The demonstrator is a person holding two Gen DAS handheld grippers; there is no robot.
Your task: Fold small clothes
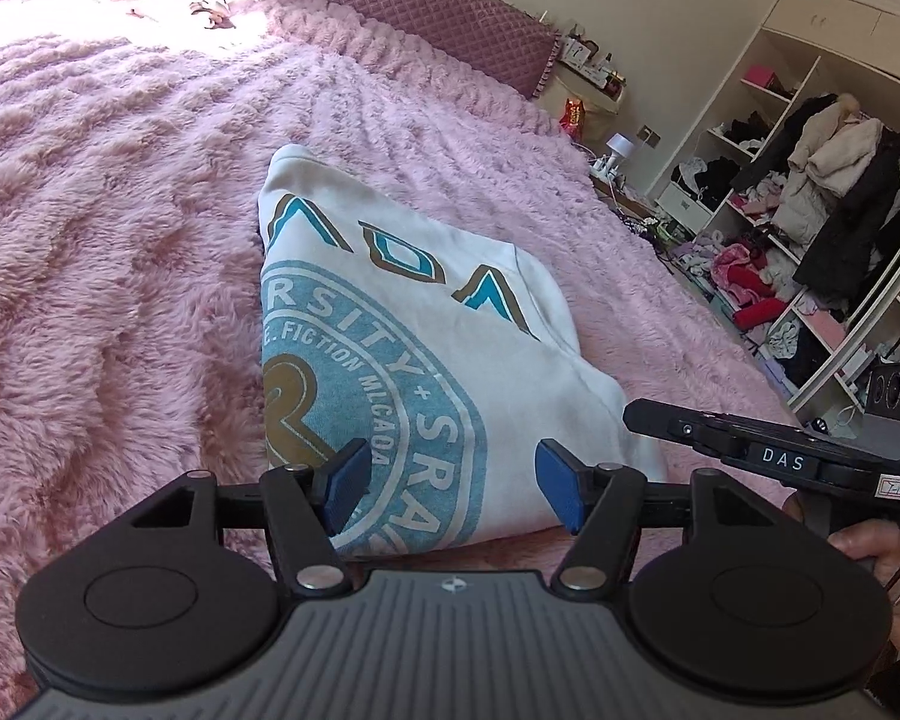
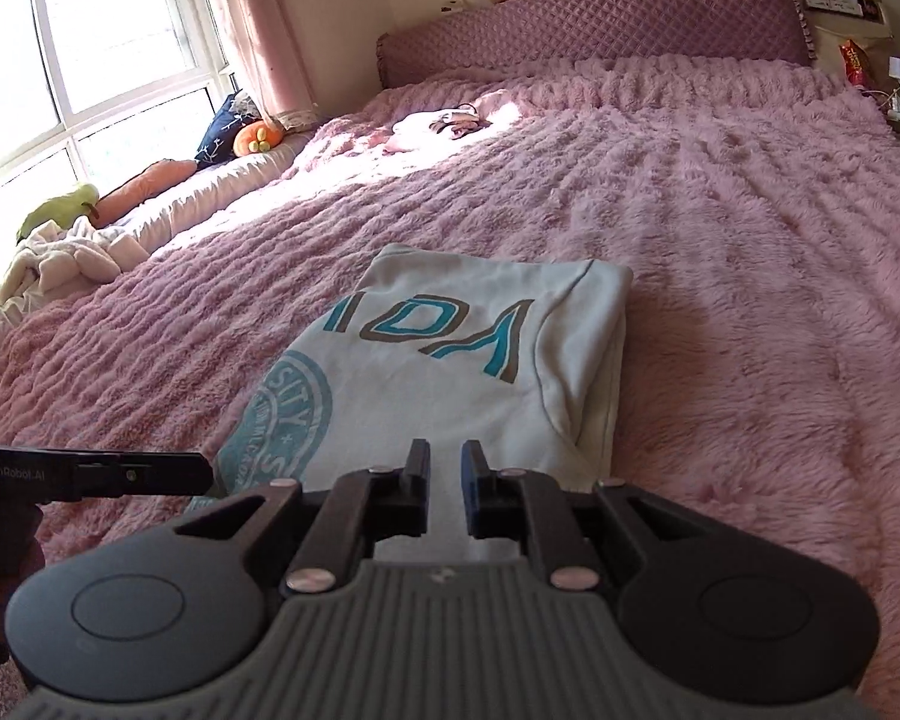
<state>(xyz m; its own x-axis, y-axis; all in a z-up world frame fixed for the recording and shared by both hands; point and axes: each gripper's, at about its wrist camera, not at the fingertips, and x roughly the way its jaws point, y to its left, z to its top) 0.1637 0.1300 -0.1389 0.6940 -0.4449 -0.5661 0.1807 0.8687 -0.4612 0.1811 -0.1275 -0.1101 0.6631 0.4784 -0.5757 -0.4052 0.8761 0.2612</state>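
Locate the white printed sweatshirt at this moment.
The folded white sweatshirt lies on the pink fuzzy blanket, directly ahead of both grippers in both wrist views, at the near part of the bed.

Sweatshirt (image 1: pixel 426 324): white, light-blue round seal with white lettering, teal letters outlined in brown. Bed cover (image 1: pixel 120 240): fluffy pink, ribbed; headboard (image 2: pixel 594 24) mauve, diamond-quilted. Left tongs (image 1: pixel 450 483): black, blue pads.
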